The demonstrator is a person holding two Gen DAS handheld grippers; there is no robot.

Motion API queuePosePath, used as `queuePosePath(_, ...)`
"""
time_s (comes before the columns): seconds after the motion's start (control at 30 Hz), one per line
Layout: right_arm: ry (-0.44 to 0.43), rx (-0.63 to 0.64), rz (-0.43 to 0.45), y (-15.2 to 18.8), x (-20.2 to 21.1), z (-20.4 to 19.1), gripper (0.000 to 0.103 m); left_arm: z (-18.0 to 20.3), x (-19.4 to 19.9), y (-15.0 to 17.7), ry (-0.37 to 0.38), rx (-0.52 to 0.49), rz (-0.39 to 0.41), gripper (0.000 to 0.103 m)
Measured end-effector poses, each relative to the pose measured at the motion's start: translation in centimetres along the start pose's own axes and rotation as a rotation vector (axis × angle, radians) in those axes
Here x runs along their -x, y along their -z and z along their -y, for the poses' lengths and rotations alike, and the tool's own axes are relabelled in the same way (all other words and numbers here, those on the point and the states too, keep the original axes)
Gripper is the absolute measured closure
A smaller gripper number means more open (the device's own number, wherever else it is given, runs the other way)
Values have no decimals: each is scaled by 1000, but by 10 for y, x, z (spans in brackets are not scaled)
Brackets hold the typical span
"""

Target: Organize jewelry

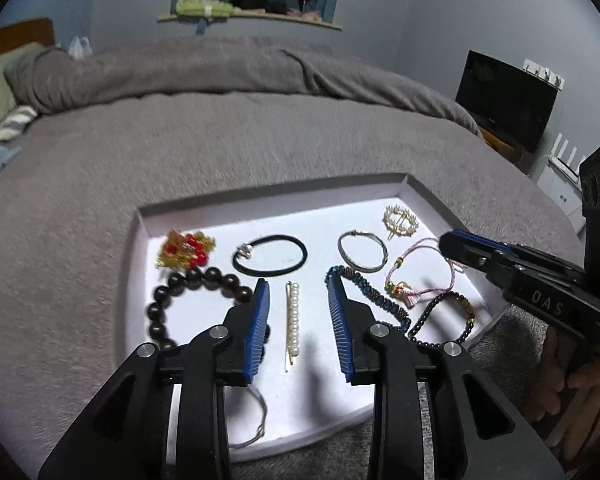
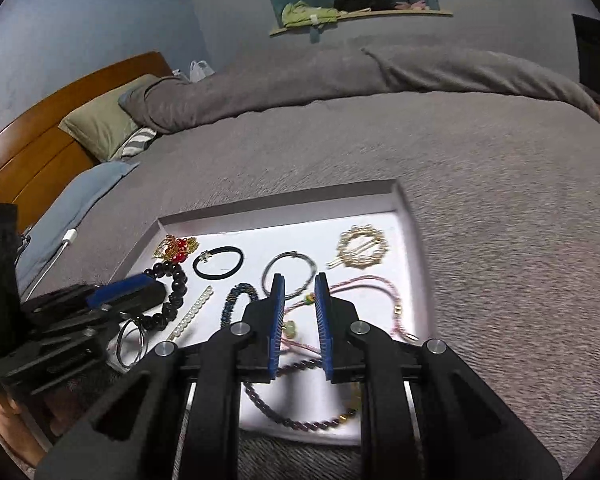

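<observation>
A white tray [image 1: 268, 196] [image 2: 276, 204] lies on a grey bed with jewelry spread over it. My left gripper [image 1: 298, 282] hovers open above a pearl hair clip [image 1: 293, 320], which lies flat between the pads without touching them. A dark bead bracelet [image 1: 192, 278] and a blue beaded bracelet [image 1: 372, 292] flank it. My right gripper [image 2: 300, 278] hangs over the tray's right half with a narrow gap and nothing gripped. Below it lie a pink cord bracelet [image 2: 364, 284], a silver bangle [image 2: 288, 276] and a purple bead bracelet [image 2: 300, 420].
Further back on the tray are a red and gold ornament [image 1: 184, 250], a black hair tie [image 1: 270, 256] and a round gold clip [image 1: 400, 220]. A thin silver ring [image 2: 130, 340] sits at the near left edge. Grey bedding [image 1: 260, 128] surrounds the tray.
</observation>
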State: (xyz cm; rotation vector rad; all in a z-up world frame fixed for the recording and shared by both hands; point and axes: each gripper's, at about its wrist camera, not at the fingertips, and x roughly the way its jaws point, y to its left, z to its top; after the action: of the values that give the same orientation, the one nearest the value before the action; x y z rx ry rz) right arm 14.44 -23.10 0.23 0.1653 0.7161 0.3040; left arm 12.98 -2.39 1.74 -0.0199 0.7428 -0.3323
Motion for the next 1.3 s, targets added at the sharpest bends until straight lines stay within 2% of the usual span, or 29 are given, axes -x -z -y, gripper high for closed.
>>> queuePosePath(0.07,2,-5,8,2,7,1,87,-1,9,1,-12,-4,16,65)
queuePosePath(0.13,4,-2,14,4,13,1,87,-1,21,3,-41,-7,45,46)
queuePosePath(0.17,4,0,19,6,18,1,87,-1,27,5,-52,-6,62,41)
queuePosePath(0.2,4,2,24,8,22,0,77,-1,34,7,-59,-5,79,35)
queuePosePath(0.23,5,10,35,10,28,-1,59,-1,39,8,-66,-4,89,28)
queuePosePath(0.3,5,35,54,14,37,-7,47,0,51,14,-82,3,118,22)
queuePosePath(0.37,18,71,71,19,48,-14,39,2,56,19,-85,4,123,19)
queuePosePath(0.43,21,90,88,24,57,-18,20,3,62,26,-105,0,129,12)
queuePosePath(0.6,42,129,101,36,70,-24,7,7,66,44,-163,-24,107,10)
queuePosePath(0.73,52,111,52,50,72,-19,6,1,68,59,-169,22,63,8)
queuePosePath(0.87,80,108,-6,60,67,-21,6,1,64,64,-211,41,6,7)
queuePosePath(1.0,107,126,-17,64,61,-31,6,7,64,65,-231,19,24,7)
queuePosePath(1.1,130,144,25,65,61,-37,6,11,63,63,-232,9,56,7)
queuePosePath(1.3,140,105,47,63,61,-27,6,12,58,63,-246,-15,74,7)
